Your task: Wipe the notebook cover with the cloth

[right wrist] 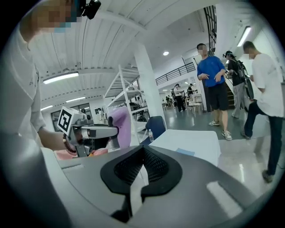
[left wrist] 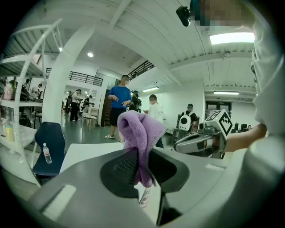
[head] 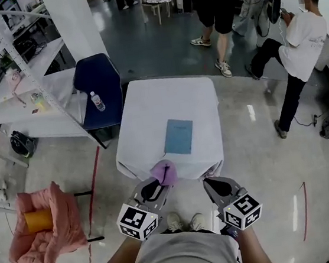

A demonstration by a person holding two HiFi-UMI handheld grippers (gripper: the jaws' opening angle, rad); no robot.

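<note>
left hand-held gripper (head: pixel 158 186) clamps the purple cloth (head: pixel 164 171), right hand-held gripper (head: pixel 214 185) seems closed and empty, blue notebook (head: pixel 179 136) lies on the desk (head: pixel 149 106).

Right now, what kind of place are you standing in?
Probably a big workshop or lab hall, not a home: tall metal shelving, a shiny concrete floor, and one small white table out in the open.

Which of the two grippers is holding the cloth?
The left gripper: its fingers are shut on the purple fluffy cloth, while the right gripper is shut and empty.
</note>
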